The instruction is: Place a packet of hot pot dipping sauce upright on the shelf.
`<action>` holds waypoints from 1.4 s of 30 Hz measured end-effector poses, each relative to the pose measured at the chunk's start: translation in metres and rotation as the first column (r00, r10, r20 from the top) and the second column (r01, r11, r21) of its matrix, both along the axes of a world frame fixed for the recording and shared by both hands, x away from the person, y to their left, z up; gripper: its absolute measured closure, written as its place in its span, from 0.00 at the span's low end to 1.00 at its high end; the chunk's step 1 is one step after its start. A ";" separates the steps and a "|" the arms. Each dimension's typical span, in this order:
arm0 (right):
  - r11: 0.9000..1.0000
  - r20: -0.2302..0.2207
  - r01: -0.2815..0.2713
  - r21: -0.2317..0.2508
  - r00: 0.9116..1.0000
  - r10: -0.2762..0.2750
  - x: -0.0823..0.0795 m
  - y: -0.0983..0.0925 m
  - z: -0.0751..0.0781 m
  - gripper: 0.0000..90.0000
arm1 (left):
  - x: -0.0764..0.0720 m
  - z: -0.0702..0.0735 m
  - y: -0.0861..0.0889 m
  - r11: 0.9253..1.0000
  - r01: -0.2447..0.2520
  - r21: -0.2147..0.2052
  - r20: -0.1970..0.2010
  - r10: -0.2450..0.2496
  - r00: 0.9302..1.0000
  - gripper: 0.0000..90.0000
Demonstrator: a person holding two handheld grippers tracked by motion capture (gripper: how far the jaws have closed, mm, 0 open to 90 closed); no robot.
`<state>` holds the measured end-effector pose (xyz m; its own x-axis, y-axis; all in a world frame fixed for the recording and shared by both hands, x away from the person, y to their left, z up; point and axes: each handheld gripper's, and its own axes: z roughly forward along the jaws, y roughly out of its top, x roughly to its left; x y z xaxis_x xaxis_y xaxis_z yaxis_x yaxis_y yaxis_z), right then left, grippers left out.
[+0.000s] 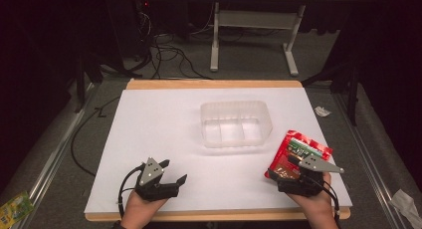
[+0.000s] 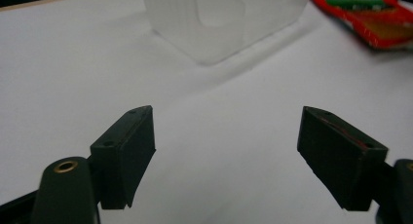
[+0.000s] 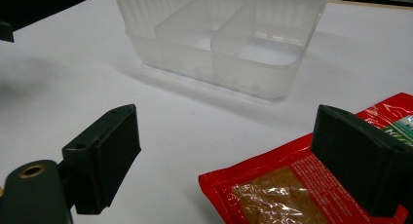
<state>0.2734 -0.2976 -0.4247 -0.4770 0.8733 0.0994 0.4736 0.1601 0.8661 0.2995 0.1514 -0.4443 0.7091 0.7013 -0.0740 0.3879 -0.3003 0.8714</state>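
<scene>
Hovering over the red packet (image 3: 292,195) — right gripper (image 3: 229,156) gaping wide, empty — left gripper (image 2: 226,156) likewise.

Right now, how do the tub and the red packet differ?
The tub is clear plastic, so the table shows through it; the red packet is opaque except for a small window showing brown contents. The tub stands upright with rigid walls and inner dividers; the packet lies flat and limp. The tub sits mid-table, clear of both grippers; the packet lies at the right hand-held gripper, partly between its open jaws. Both rest on the white table.
</scene>
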 end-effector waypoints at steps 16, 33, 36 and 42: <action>0.998 0.015 0.063 0.012 0.998 -0.063 0.002 -0.034 0.000 0.12 | 0.008 0.003 0.019 0.997 -0.075 -0.020 0.019 0.076 0.997 0.21; 0.957 -0.048 0.289 0.020 0.956 -0.288 0.028 -0.102 -0.020 0.11 | 0.010 -0.002 0.026 0.994 -0.092 -0.063 -0.008 0.092 0.996 0.23; 0.945 -0.079 0.326 0.038 0.943 -0.322 0.036 -0.115 -0.026 0.10 | 0.009 -0.001 0.025 0.994 -0.085 -0.068 -0.002 0.085 0.996 0.23; 0.906 -0.150 0.422 0.047 0.899 -0.411 0.051 -0.143 -0.036 0.10 | 0.012 -0.002 0.024 0.996 -0.076 -0.057 -0.003 0.076 0.997 0.23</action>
